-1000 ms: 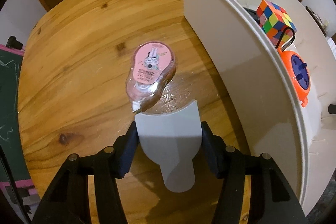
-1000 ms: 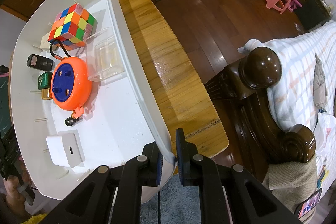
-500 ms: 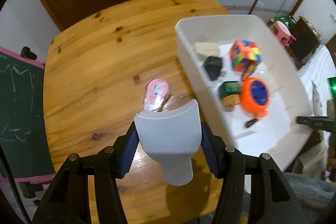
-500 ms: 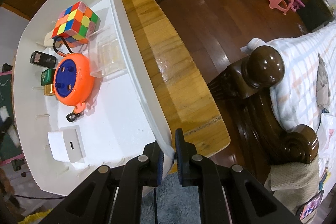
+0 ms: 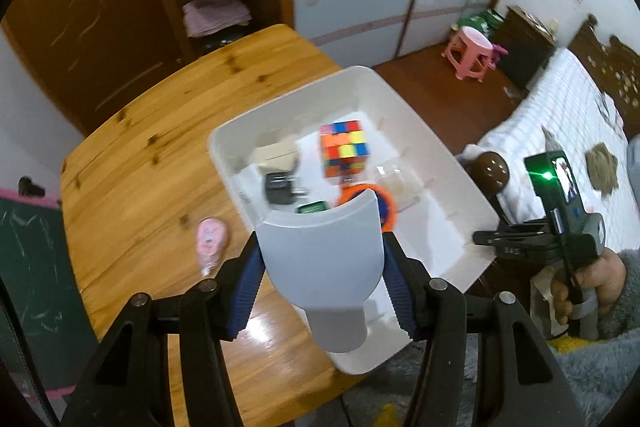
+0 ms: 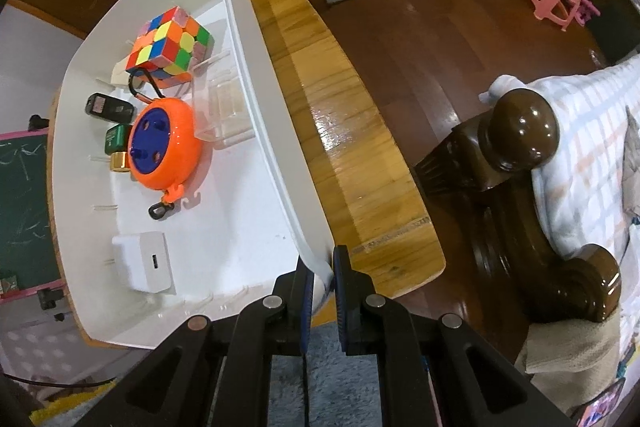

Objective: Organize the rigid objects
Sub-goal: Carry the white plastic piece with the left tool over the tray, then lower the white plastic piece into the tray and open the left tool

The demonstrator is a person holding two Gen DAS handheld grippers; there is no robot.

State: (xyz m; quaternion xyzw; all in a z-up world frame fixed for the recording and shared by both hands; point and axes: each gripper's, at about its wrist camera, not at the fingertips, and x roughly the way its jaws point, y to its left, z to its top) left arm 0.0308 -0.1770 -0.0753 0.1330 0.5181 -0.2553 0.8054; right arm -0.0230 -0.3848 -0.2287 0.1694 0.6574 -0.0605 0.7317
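My left gripper [image 5: 322, 291] is shut on a pale grey scoop-shaped plastic piece [image 5: 320, 251] and holds it high above the near end of the white bin [image 5: 452, 163]. A pink correction-tape dispenser [image 5: 211, 239] lies on the wooden table [image 5: 132, 187] left of the bin. My right gripper [image 6: 322, 287] is shut on the near corner of the bin's rim [image 6: 256, 59]. The bin holds a colour cube [image 6: 170, 45], an orange and blue reel [image 6: 164, 143], a white charger [image 6: 146, 261], a black key fob [image 6: 106, 107], a green box [image 6: 117, 139] and a clear case [image 6: 226, 115].
The table's right edge [image 6: 360, 163] runs beside the bin, with a dark wooden bedpost [image 6: 520, 131] and a bed beyond it. A pink stool [image 5: 472, 53] stands on the floor. A chalkboard [image 5: 24, 267] is left of the table.
My left gripper has risen and swung right with the grey piece, from beside the pink dispenser to above the bin. My right gripper has kept its hold on the bin rim.
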